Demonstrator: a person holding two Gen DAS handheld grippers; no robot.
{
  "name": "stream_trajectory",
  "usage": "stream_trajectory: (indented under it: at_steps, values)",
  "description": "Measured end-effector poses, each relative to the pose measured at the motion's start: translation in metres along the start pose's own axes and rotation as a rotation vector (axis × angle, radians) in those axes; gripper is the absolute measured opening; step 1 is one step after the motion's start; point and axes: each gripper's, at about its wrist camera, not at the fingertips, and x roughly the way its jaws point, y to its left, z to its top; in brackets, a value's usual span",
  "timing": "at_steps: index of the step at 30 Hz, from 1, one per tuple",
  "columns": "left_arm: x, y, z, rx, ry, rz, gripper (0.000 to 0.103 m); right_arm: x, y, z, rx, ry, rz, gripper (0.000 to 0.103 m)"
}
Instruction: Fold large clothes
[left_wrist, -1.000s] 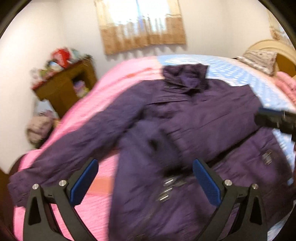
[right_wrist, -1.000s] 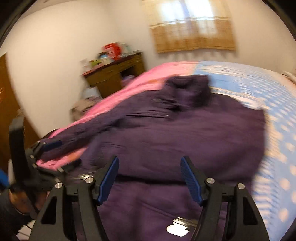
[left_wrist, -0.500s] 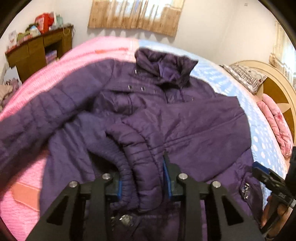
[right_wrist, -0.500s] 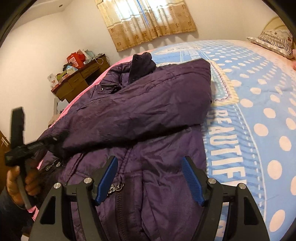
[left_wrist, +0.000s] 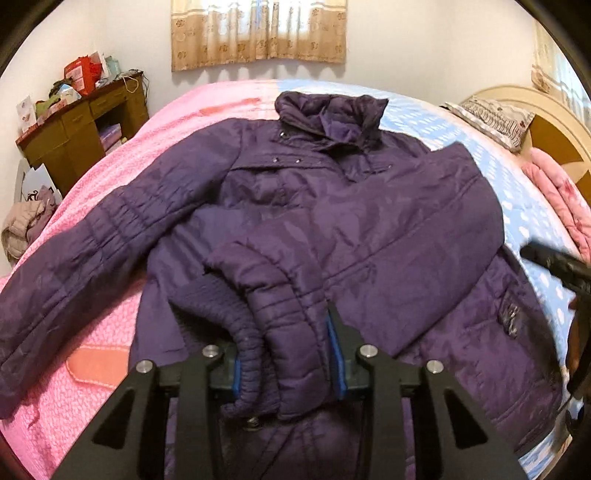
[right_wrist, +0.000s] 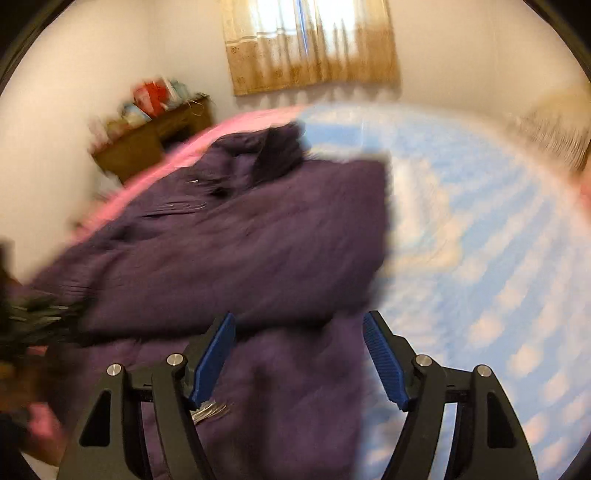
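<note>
Purple padded jacket (left_wrist: 369, 229): flat on bed (left_wrist: 110, 362), collar toward curtained window (left_wrist: 258, 33), one sleeve folded across chest. Left gripper (left_wrist: 284, 365): fingers pinching that sleeve's cuff (left_wrist: 280, 354). Right gripper (right_wrist: 299, 362): fingers spread, over jacket hem; view blurred. Wooden bench (left_wrist: 81, 125) w/ clutter by wall.

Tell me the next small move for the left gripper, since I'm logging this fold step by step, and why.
Probably release: open the left gripper, now shut on the cuff of the sleeve folded across the jacket front. That sleeve already lies over the chest, while the other sleeve lies spread on the pink blanket, unfolded.
</note>
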Motion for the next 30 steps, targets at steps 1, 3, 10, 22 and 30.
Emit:
stream_trajectory:
  at_steps: [1,3,10,22,30]
  values:
    - [0.001,-0.001,0.005,-0.015,0.002,-0.014,0.037,0.01,0.003,0.008,-0.049,0.037,-0.086,0.072]
    - [0.002,0.001,0.016,-0.053,-0.002,-0.031,0.037,0.039,0.007,0.015,-0.117,0.152,-0.078,0.072]
    - [-0.022,-0.002,0.033,-0.076,-0.087,-0.041,0.036,0.049,0.016,-0.001,-0.121,0.187,0.056,0.072]
    - [-0.033,-0.017,0.039,-0.118,-0.066,-0.083,0.036,0.089,-0.046,0.021,0.071,0.065,-0.153,0.072]
    - [0.009,-0.024,0.008,-0.042,0.034,0.008,0.038,0.073,-0.082,-0.011,0.208,0.128,-0.058,0.072]
